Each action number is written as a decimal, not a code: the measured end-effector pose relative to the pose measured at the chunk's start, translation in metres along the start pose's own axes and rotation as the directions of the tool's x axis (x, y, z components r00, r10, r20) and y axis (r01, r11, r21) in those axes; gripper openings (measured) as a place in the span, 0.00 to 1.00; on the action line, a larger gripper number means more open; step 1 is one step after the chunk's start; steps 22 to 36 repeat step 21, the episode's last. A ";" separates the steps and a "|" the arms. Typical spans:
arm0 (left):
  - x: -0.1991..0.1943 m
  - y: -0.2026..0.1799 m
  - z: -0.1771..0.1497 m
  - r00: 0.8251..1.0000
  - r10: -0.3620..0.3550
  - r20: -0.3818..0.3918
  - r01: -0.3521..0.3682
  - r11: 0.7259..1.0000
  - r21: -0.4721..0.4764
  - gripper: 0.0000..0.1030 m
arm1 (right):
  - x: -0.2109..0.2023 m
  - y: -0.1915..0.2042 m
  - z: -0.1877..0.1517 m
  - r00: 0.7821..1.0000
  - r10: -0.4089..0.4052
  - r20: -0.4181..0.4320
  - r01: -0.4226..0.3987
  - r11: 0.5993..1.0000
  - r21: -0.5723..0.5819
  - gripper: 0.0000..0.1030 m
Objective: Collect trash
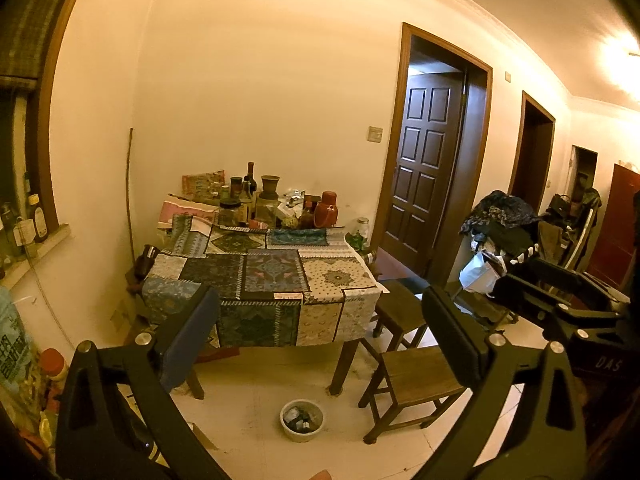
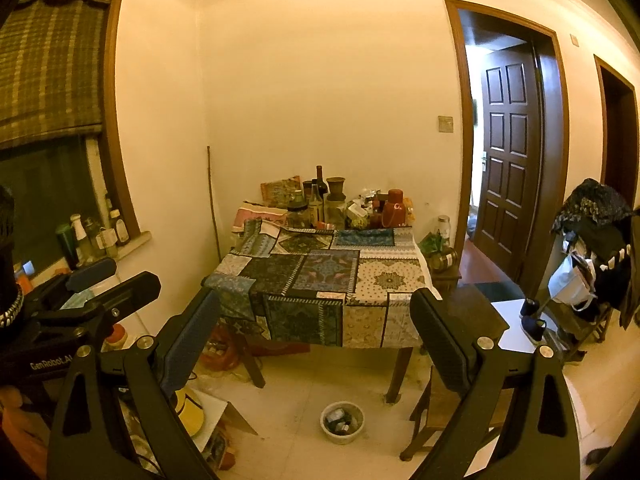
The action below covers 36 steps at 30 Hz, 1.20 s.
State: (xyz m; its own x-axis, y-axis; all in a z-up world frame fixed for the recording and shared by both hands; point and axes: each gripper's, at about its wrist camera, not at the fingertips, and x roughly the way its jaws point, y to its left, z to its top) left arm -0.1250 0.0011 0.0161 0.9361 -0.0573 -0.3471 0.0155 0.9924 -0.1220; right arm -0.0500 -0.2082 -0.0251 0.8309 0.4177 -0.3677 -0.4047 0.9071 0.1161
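Both grippers (image 1: 320,320) (image 2: 316,320) gape, apparently empty, facing table (image 1: 340,276).

Round white plastic basin (image 2: 342,422) holding small trash is seen on pale tiled floor (image 2: 296,412), at 6 o'clock from patchwork-clothed wooden table (image 2: 320,280).

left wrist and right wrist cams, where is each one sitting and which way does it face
Left wrist view: rides the left gripper, facing slightly down at the table and the bowl on the floor; its own open fingers frame the view, with the right gripper at the right edge.
Right wrist view: rides the right gripper, facing the same table from a spot further right; its open fingers show, with the left gripper at the left edge.
Shared: table, bowl, open door, the clothes pile.
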 end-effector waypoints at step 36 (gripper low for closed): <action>0.021 -0.001 0.002 1.000 -0.003 -0.030 0.003 1.000 0.015 0.99 | 0.020 -0.007 0.008 1.000 0.003 -0.026 -0.002 1.000 0.020 0.92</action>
